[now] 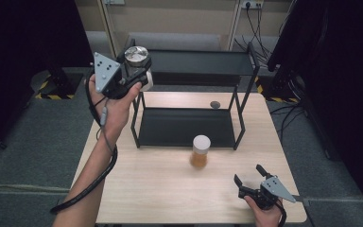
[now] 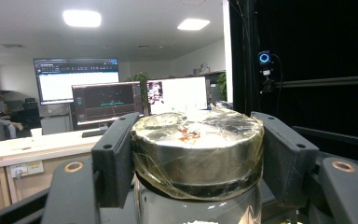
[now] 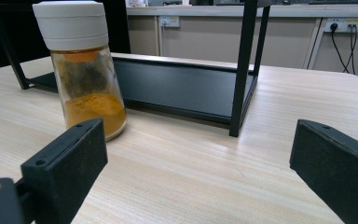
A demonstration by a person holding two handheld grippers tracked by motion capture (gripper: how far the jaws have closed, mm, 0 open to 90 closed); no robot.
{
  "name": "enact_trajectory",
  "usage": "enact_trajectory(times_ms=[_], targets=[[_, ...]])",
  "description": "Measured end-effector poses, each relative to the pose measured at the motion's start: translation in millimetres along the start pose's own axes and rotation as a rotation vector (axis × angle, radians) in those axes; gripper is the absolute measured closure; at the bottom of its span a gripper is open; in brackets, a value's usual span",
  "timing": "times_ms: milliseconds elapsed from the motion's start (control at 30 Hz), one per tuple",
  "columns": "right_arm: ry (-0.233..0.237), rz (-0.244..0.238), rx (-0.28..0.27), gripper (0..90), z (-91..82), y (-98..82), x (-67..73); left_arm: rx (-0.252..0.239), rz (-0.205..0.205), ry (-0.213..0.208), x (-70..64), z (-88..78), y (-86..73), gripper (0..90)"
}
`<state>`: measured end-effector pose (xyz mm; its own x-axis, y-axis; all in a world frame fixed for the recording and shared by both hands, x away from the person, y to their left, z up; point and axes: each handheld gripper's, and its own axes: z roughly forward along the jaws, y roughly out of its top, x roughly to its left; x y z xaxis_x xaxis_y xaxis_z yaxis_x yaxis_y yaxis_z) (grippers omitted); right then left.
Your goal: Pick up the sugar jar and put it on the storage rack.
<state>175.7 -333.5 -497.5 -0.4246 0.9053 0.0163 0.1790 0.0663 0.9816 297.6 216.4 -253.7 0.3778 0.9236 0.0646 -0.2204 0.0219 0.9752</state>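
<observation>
Jar (image 2: 198,154) w/ silver lid sits between the left tongs (image 1: 134,71), both jaws clamped on the lid's sides, held up off the tabletop (image 1: 160,184) at the rack's (image 1: 198,66) top-shelf corner. Right tongs (image 1: 250,177) rest low on the tabletop, jaws apart, nothing between. Spice bottle (image 3: 81,70) w/ white cap stands ahead, just beyond their left jaw, apart from it.

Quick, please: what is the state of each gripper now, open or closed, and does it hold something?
Left gripper: closed on the metal-lidded jar, held up beside the black shelf.
Right gripper: open, holding nothing.
</observation>
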Motion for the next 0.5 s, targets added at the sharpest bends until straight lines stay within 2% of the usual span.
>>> enact_trajectory(times_ms=[267, 500], targets=[[0.000, -0.002, 0.001, 4.2, 0.2, 0.3, 0.1, 0.007, 0.004, 0.016, 0.9, 12.5, 4.4, 35.0], [0.004, -0.003, 0.003, 4.2, 0.5, 0.5, -0.6, 0.001, -0.015, 0.011, 4.0, 24.1, 7.9, 35.0]])
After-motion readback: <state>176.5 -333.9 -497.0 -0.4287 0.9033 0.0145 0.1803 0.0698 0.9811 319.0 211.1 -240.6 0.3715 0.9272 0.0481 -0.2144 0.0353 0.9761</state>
